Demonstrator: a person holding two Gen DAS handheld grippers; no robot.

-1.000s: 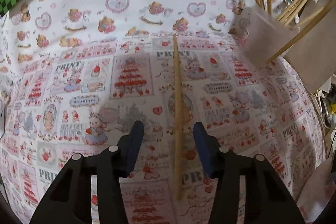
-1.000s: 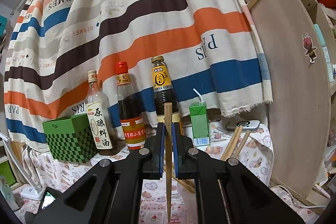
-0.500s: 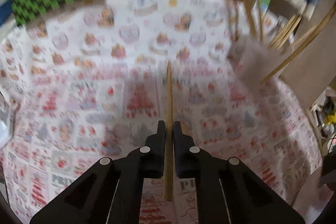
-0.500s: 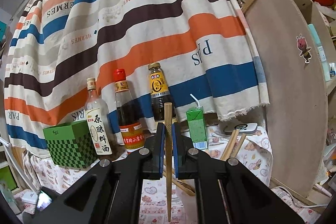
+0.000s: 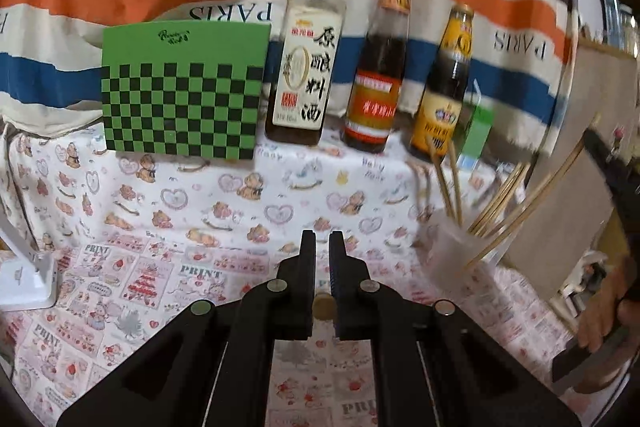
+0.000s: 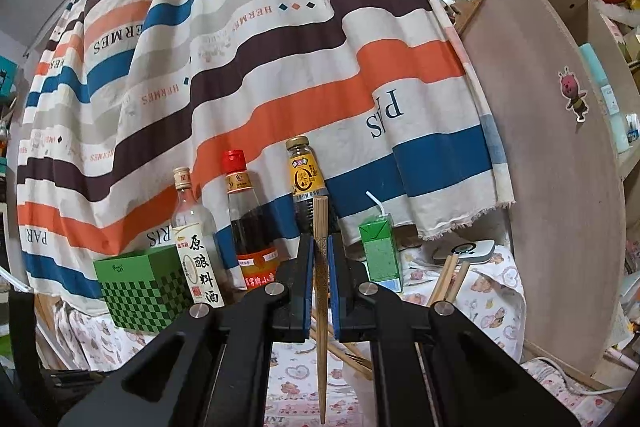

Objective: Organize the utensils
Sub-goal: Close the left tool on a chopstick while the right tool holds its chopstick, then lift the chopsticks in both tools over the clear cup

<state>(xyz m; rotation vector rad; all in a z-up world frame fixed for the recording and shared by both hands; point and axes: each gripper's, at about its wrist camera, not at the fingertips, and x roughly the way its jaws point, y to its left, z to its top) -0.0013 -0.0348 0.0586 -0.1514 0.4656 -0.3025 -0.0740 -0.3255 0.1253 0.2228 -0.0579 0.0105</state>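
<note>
Chopstick [image 6: 320, 307]: upright, clamped in your right gripper [image 6: 320, 251], tip down over the tablecloth [image 6: 492, 299].
Second chopstick [image 5: 323, 307]: seen end-on, pinched in your left gripper [image 5: 322, 247], whose jaws have just closed on it.
Cup [image 5: 456, 251]: right of it, holding more sticks.
Bottles [image 5: 304, 67], green box [image 5: 180, 91]: behind.

Table under printed cloth [image 5: 224, 195]; green checkered box [image 5: 180, 95], three bottles [image 5: 304, 67], juice carton [image 6: 380, 255], chopstick cup [image 5: 456, 247] on it.
</note>
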